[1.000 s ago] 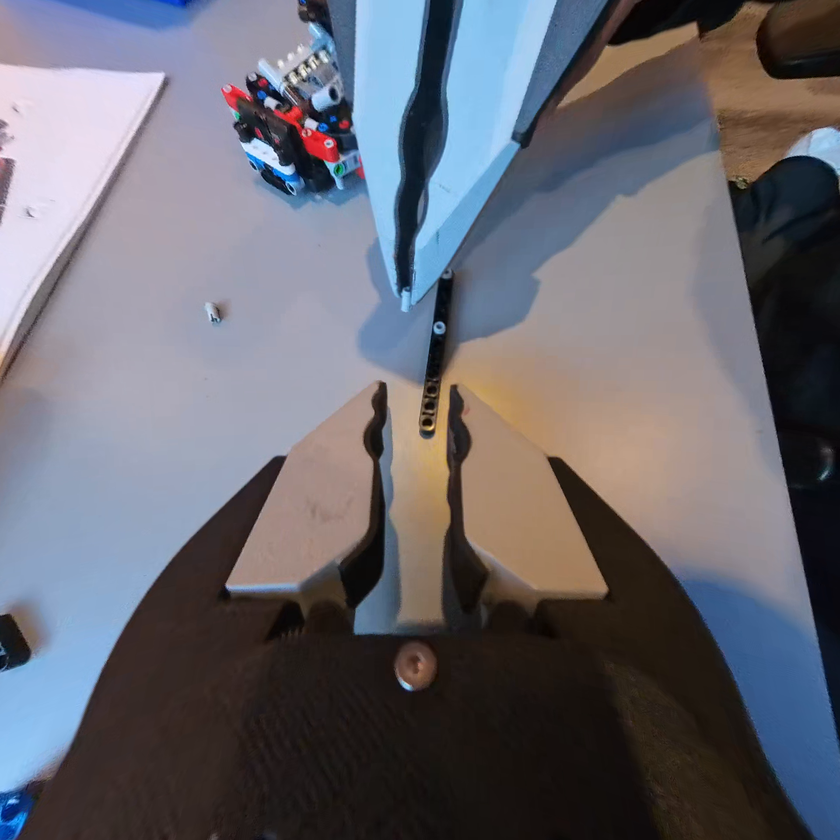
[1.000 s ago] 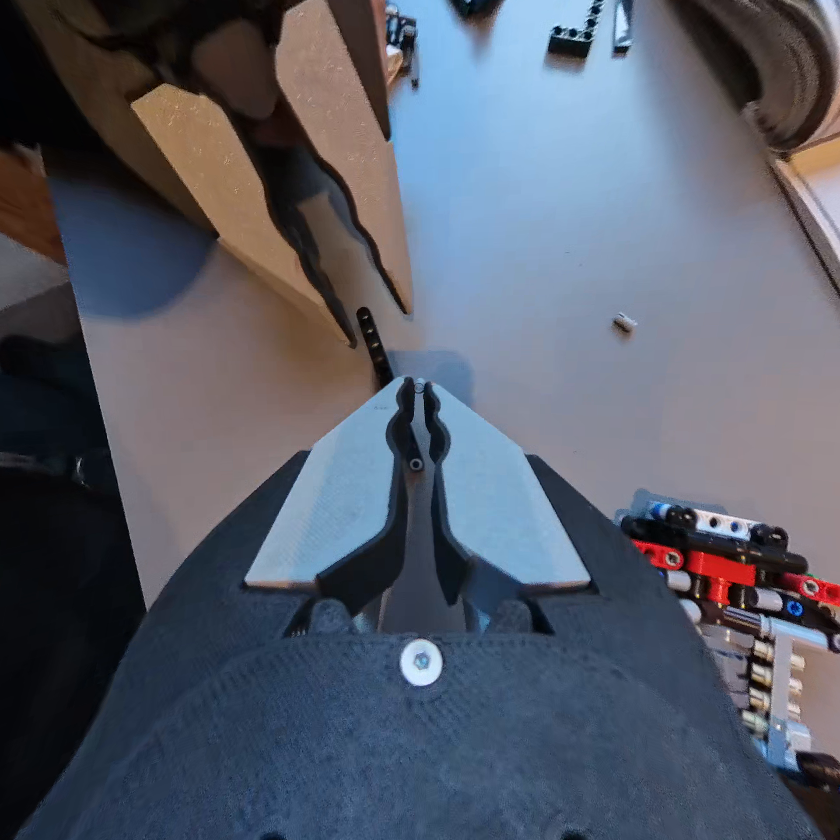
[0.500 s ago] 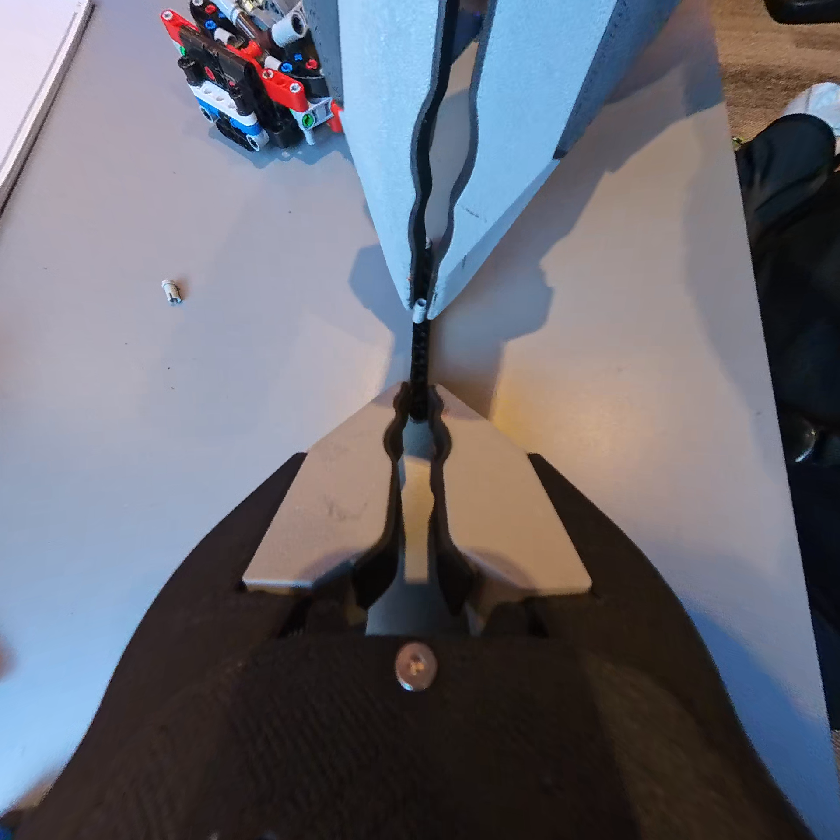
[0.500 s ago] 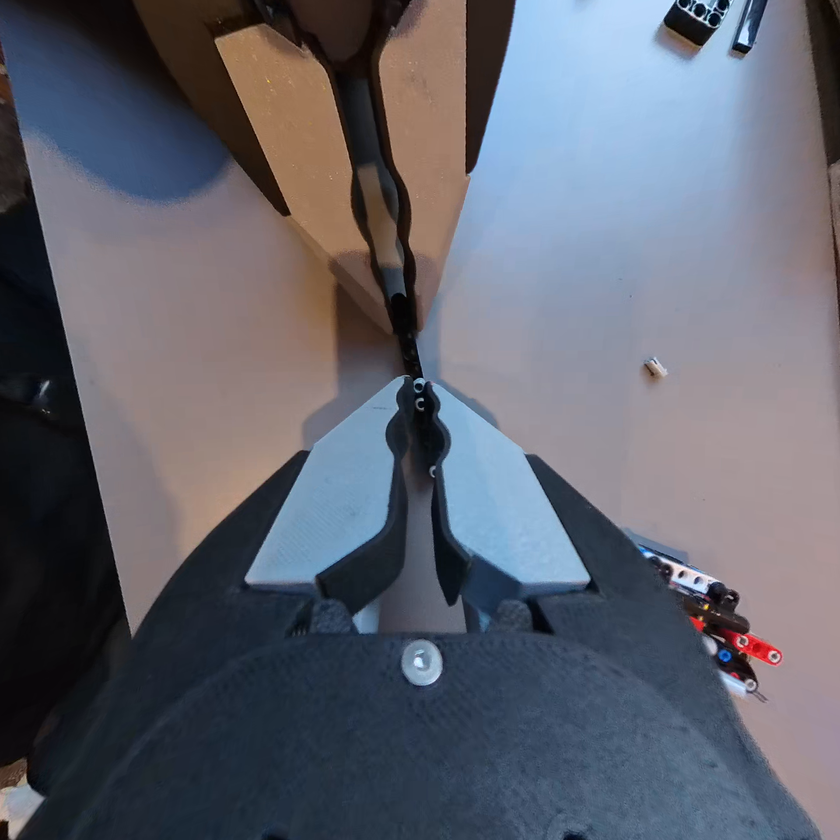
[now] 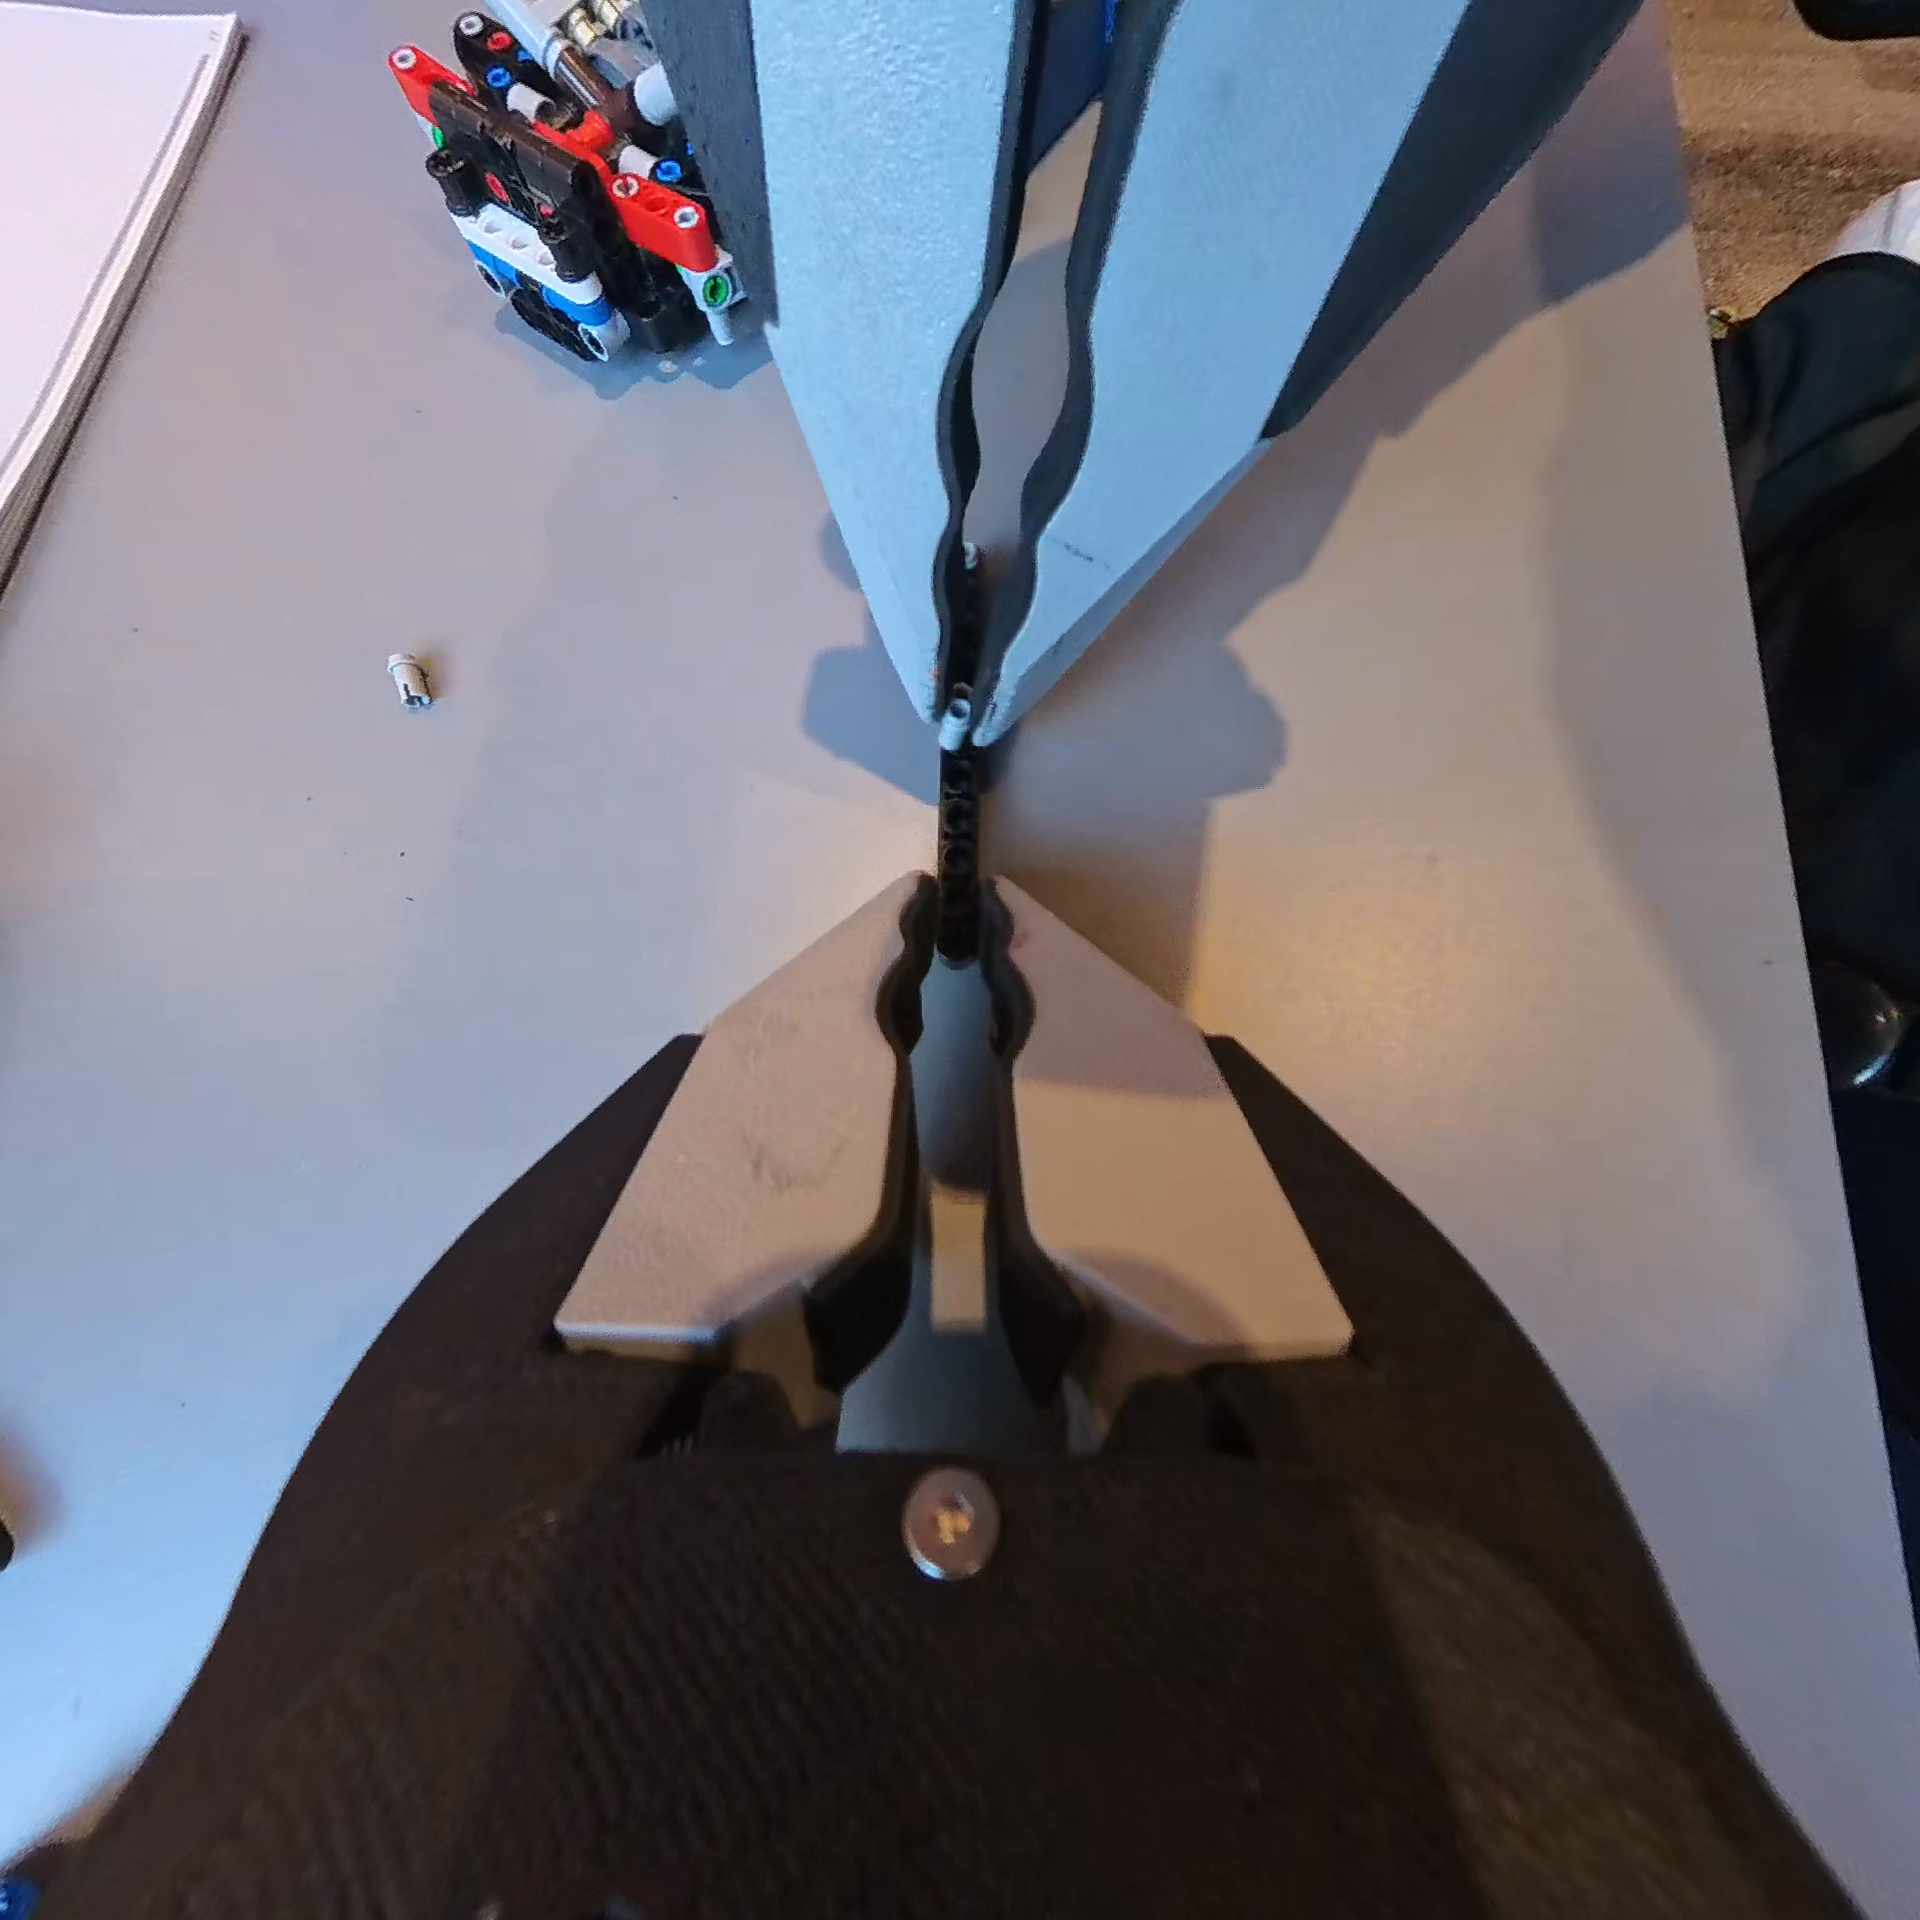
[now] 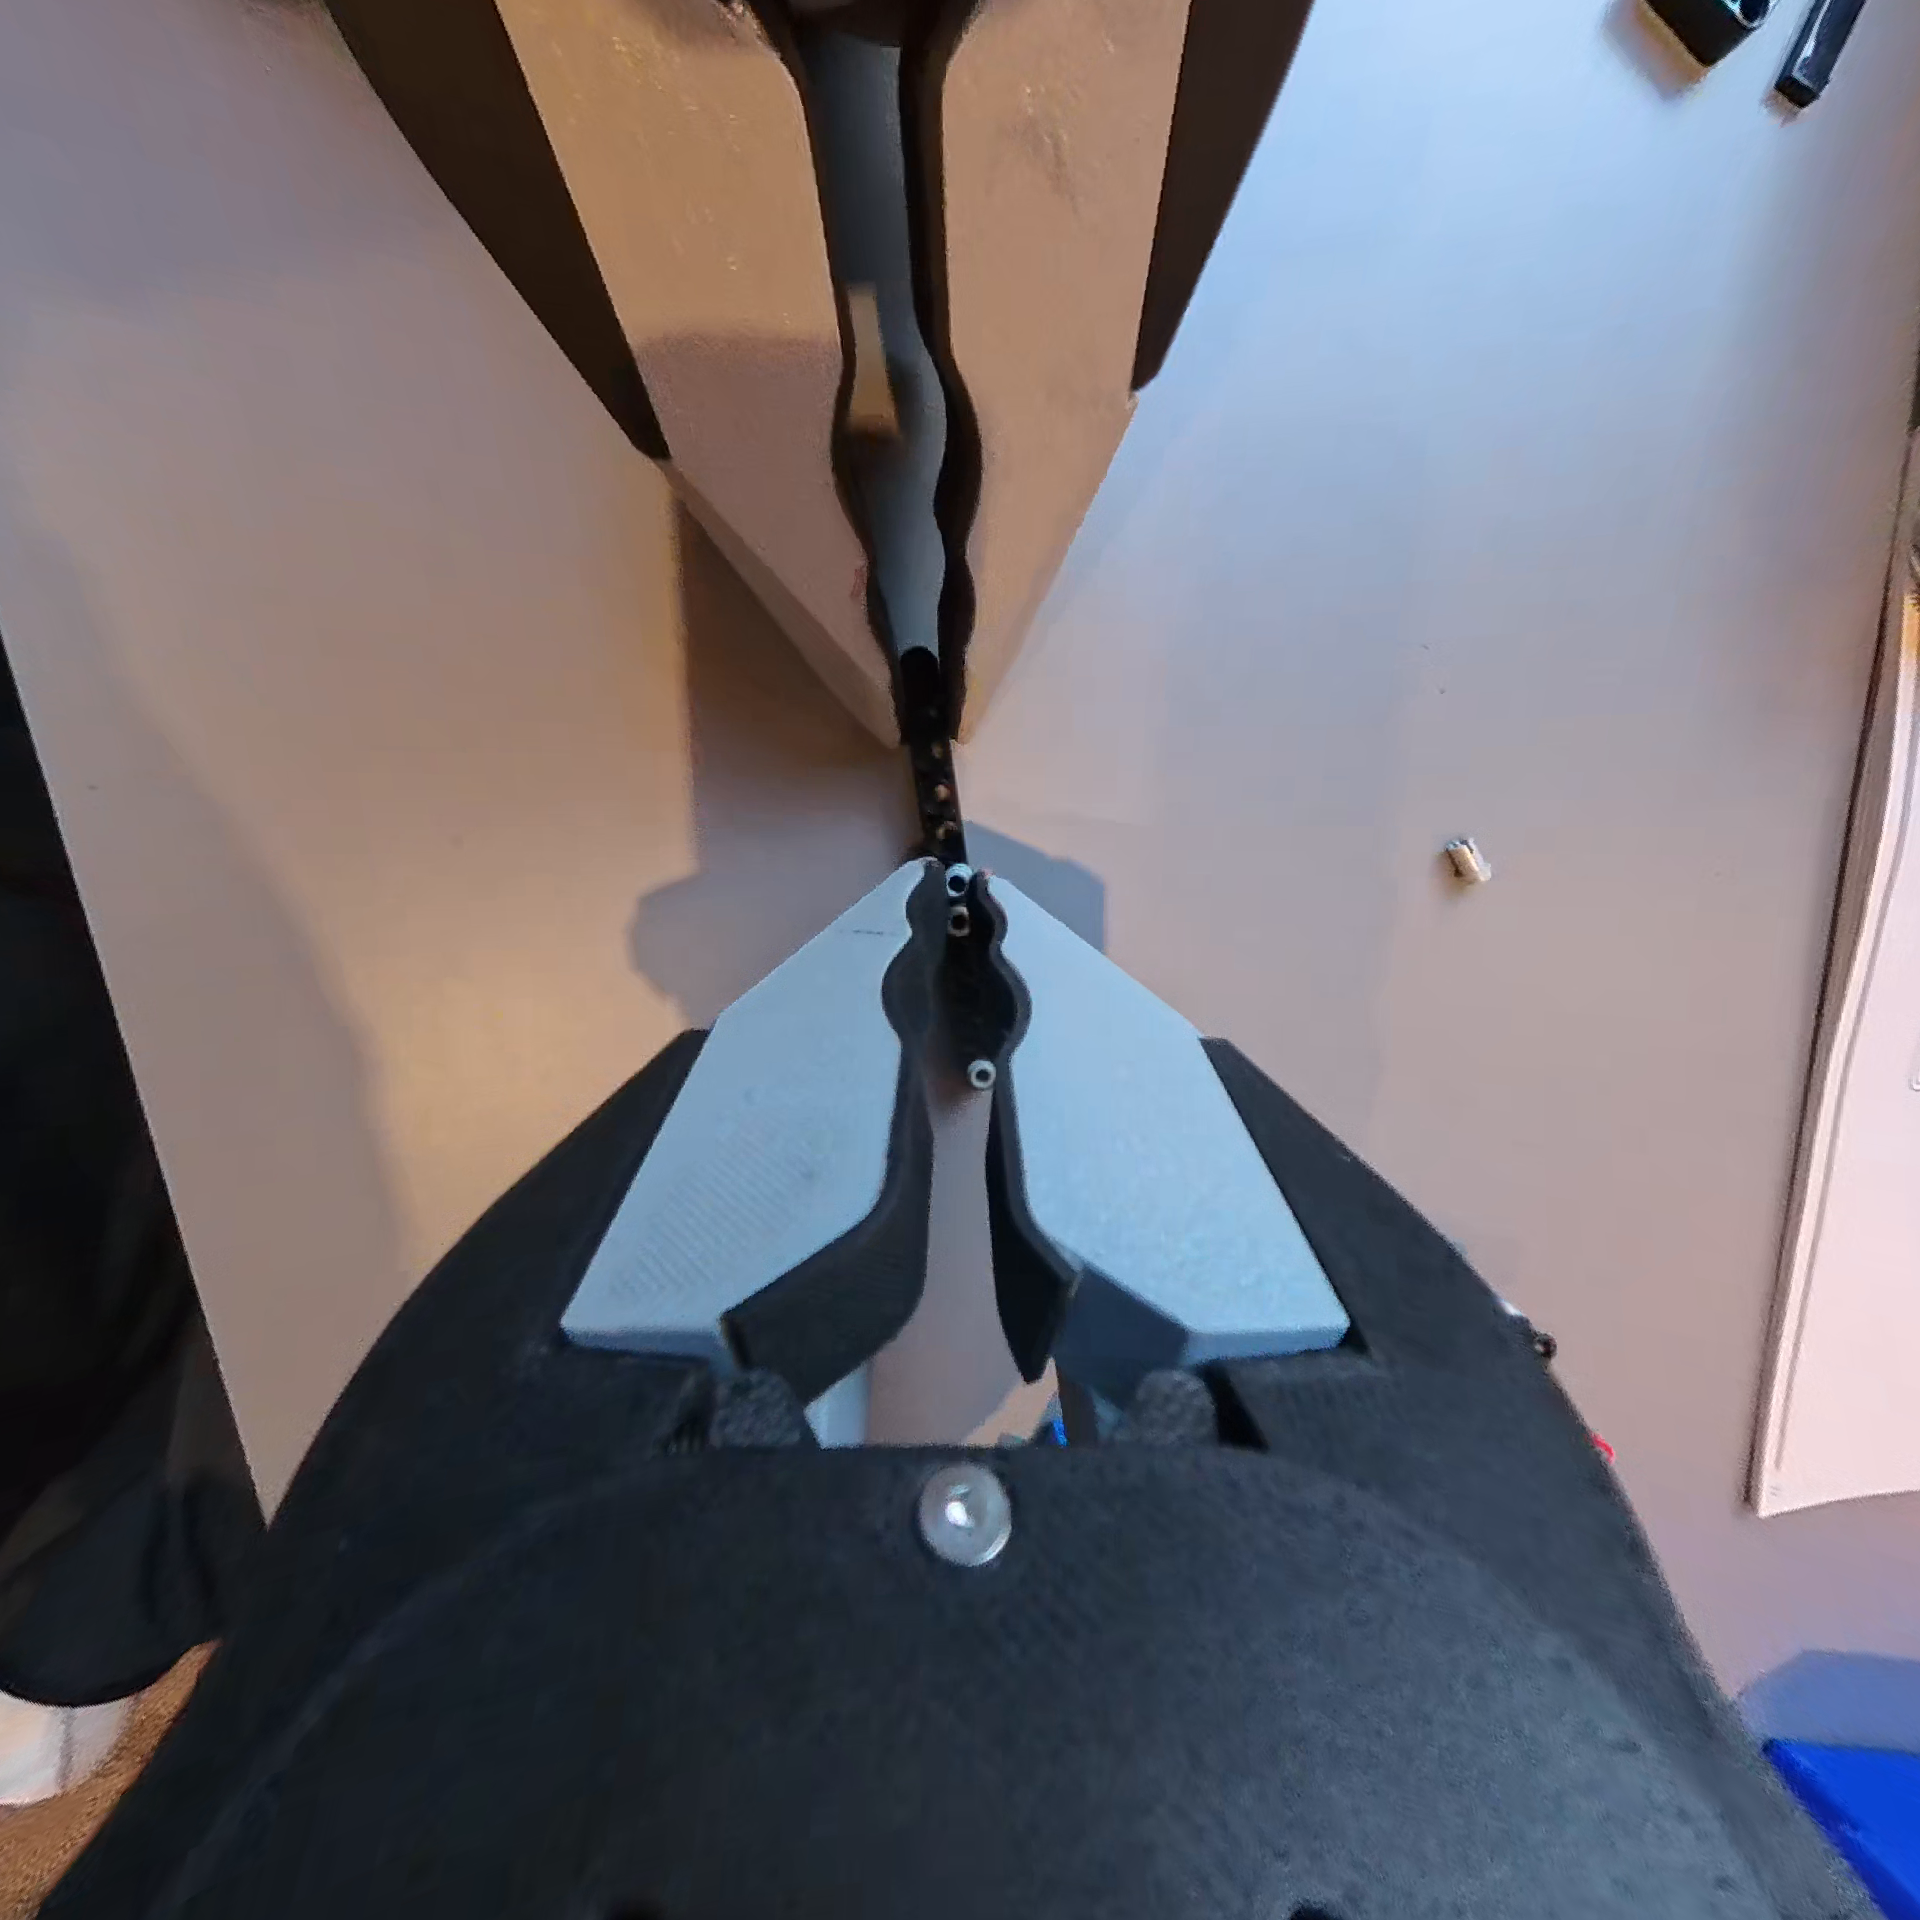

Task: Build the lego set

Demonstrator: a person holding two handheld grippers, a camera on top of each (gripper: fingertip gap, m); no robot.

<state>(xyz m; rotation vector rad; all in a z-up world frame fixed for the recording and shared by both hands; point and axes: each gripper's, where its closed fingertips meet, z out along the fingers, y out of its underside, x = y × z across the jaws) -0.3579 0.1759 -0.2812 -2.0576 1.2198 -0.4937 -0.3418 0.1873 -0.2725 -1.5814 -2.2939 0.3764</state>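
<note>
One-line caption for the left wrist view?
Both grippers, left and right, pinch opposite ends of a black beam above the grey table.

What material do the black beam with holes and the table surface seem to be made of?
Black beam: probably hard plastic, slightly glossy; its moulded round holes suggest this. Table: smooth grey matte surface, perhaps laminate or painted board; it shows soft light reflections without visible grain.

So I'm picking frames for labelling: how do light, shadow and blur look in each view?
Left wrist view: mixed light, a warm patch on the grey table and cool blue elsewhere; hard shadows under the right gripper; the black beam sharp, the lower left corner smeared. Right wrist view: the table tinted warm pink, the left gripper casting a soft shadow, and wide-angle bending at the right edge.
</note>
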